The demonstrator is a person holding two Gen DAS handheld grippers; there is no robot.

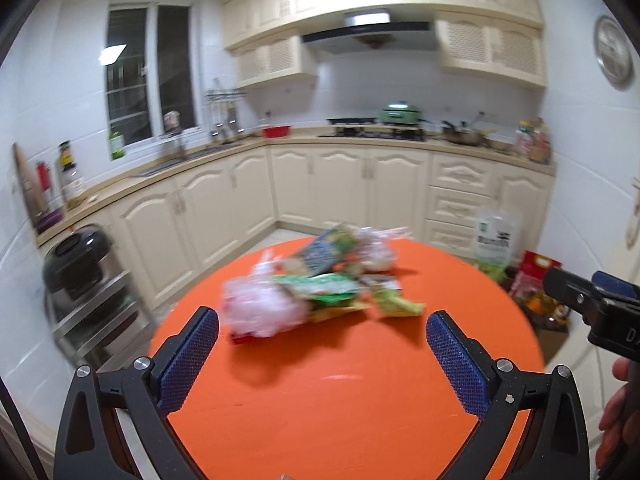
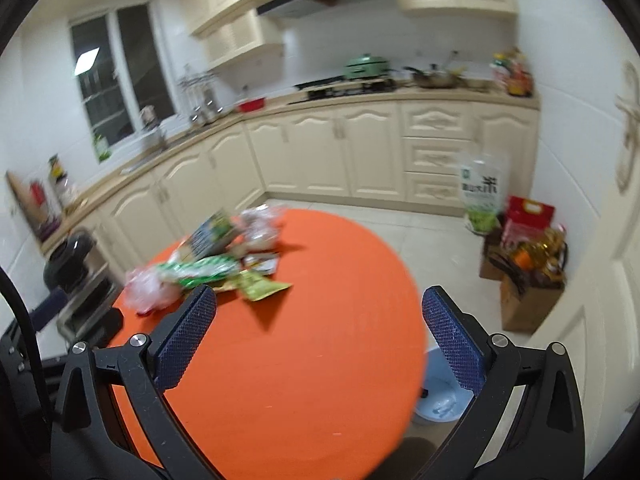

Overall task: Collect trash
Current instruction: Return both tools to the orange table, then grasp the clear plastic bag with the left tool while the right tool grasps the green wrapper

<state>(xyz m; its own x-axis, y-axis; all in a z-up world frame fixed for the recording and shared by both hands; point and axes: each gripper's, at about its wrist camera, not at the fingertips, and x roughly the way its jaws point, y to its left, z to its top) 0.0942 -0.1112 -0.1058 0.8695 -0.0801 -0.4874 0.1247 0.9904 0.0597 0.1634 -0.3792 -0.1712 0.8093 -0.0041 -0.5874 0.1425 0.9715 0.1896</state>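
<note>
Kitchen; orange table [image 1: 340,392] w/ trash [image 1: 316,280].

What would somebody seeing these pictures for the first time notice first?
The bright orange round table fills the foreground, with a heap of trash, crumpled plastic bags and green snack wrappers, on its far side. Both the left gripper and right gripper hang wide open and empty above it.

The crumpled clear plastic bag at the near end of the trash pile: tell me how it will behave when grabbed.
The clear plastic bag looks thin and crumpled, so it will probably collapse and hang limp. It seems light for its bulk. It lies against the green wrapper on the orange table, so pulling it may drag neighbours along.
</note>
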